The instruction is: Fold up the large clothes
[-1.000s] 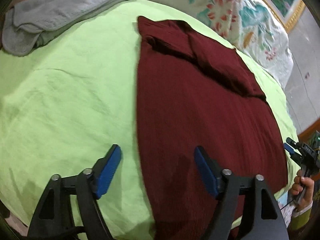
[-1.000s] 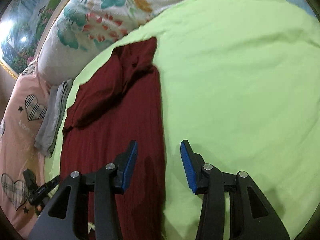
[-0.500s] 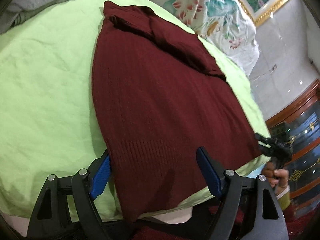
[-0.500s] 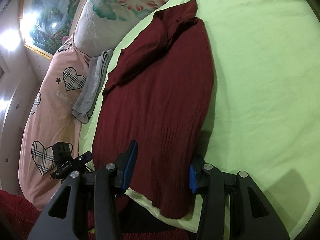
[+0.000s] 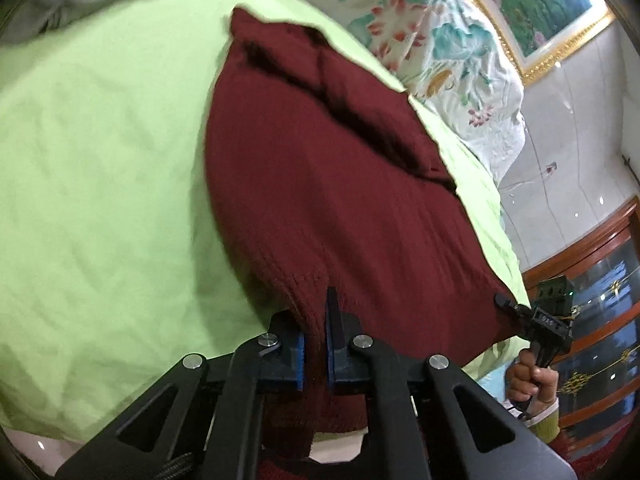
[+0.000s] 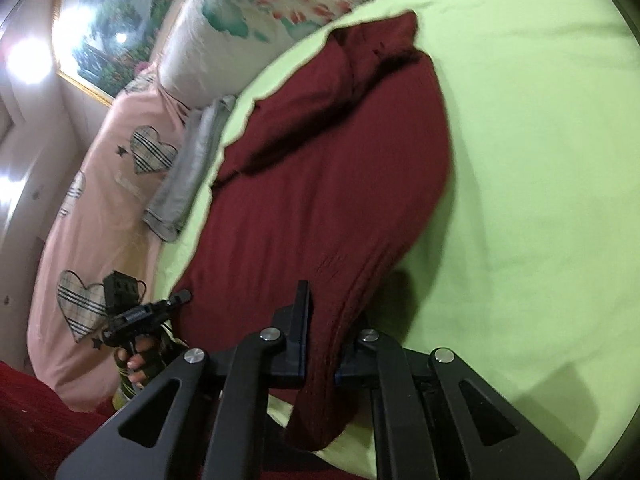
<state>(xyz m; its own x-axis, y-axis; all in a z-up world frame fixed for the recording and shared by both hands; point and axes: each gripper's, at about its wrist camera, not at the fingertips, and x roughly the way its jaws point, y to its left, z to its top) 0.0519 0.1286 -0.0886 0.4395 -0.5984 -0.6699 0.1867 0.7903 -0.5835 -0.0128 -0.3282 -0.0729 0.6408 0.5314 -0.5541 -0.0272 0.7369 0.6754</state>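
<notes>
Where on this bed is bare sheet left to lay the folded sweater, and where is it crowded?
Bare green sheet lies along one long edge of the maroon sweater, the right gripper's side. Crowded: the grey folded cloth, floral pillow and pink heart quilt. The left gripper clamps the hem too.

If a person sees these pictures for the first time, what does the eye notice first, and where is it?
First comes the dark red sweater, spread lengthwise on the light green sheet, with its sleeves folded across the far end. Next, the left claw and the right claw are each shut on a near hem corner at the edge of the bed. Behind lies a floral pillow.
</notes>
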